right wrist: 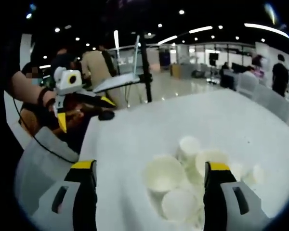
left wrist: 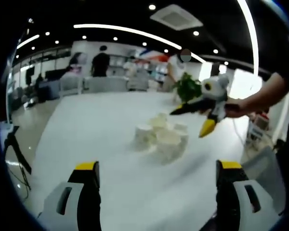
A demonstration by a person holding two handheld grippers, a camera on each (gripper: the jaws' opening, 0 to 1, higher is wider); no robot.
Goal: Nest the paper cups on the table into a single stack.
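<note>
Several white paper cups point(left wrist: 161, 134) stand bunched together, mouths up, in the middle of a white table point(left wrist: 96, 130). My left gripper point(left wrist: 158, 165) is open above the table's near side, short of the cups, holding nothing. My right gripper point(left wrist: 188, 124), held by a hand, comes in from the right just above and behind the cluster, jaws spread. In the right gripper view the cups point(right wrist: 183, 185) lie close below and between the jaws of the open right gripper point(right wrist: 150, 165). The left gripper point(right wrist: 85, 121) hovers open at the far left, off the table's edge.
A potted plant point(left wrist: 188, 86) stands at the table's far side. Grey chairs point(right wrist: 38, 163) sit along the table's edge. A tripod with a board point(right wrist: 135, 72) stands behind it. People stand in the background.
</note>
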